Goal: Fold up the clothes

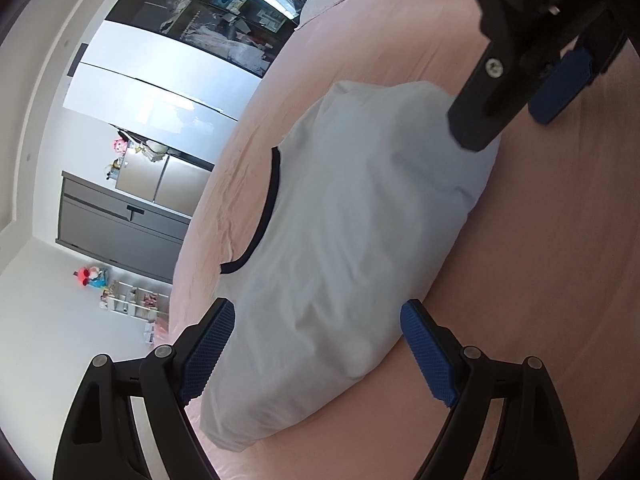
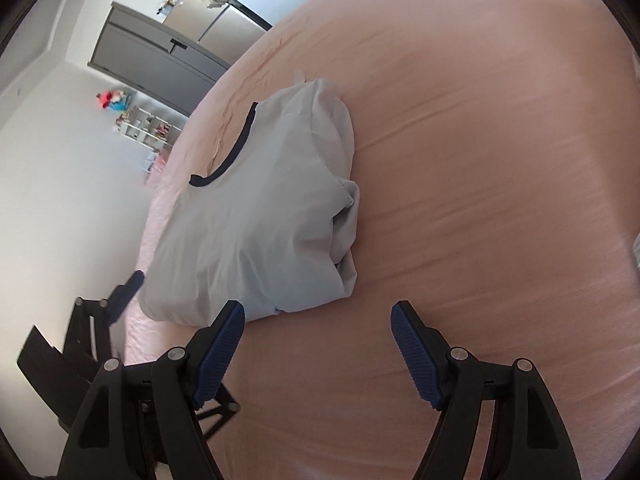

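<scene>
A white T-shirt (image 1: 340,232) with a dark collar (image 1: 266,216) lies folded into a bundle on the pink bedsheet (image 1: 540,280). My left gripper (image 1: 317,303) hovers open at the bundle's near end, and the cloth shows between its blue pads without touching them. The right gripper (image 1: 506,126) hangs open over the shirt's far right corner. In the right wrist view the shirt (image 2: 260,220) sits ahead and to the left, its loose layers stacked along the right side. My right gripper (image 2: 318,306) is open above bare sheet (image 2: 480,160). One left-gripper finger (image 2: 128,286) shows by the shirt's lower left corner.
The bed's edge (image 2: 160,208) runs just left of the shirt, with pale floor beyond it. Grey cabinets (image 2: 160,52), a steel fridge (image 1: 160,176) and a small white shelf with toys (image 2: 140,128) stand across the room. Wide pink sheet stretches to the right.
</scene>
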A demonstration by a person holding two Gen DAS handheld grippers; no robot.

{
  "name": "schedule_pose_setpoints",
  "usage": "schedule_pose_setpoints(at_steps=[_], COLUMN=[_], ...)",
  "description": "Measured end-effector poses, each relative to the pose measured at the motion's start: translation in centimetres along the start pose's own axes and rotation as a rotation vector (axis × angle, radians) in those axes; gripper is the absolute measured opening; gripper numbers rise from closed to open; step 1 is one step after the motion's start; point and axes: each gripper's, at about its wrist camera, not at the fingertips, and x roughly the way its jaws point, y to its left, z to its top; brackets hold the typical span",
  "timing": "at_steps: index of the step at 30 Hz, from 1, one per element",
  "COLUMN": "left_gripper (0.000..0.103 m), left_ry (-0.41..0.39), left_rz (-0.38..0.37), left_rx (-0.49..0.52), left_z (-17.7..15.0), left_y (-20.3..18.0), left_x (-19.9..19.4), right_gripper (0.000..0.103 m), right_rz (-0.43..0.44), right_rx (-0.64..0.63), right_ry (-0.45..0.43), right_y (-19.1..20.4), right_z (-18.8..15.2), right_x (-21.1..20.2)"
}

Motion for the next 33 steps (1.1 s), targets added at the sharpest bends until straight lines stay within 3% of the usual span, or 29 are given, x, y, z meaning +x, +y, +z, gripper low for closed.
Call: schedule_pose_setpoints(at_steps=[10,19,25,33], left_gripper=[0.085,0.085,0.085,0.085], left_ry=[-0.024,-0.031,-0.066,-0.062], left_rz=[-0.009,-0.014,-0.162,-0.17], left_rx=[0.033,0.036,0.038,0.041], left_z=[2.3,3.0,2.6,2.5], left_y=[-2.1,-3.3,-3.3,-3.8], left_x=[0.5,-0.5,-2.6,-1.6], right_gripper=[0.075,0.076,0.077,0.077], right_rz=[0.14,0.141,0.158,0.212], right_rx=[0.206,0.279,0.283,0.301], right_ry=[0.012,0.002,0.023,0.053], right_y=[-2.2,-1.9,-1.6,-2.4], right_z=[2.0,2.1,2.8,3.6], right_x=[1.9,3.1,3.9,4.2])
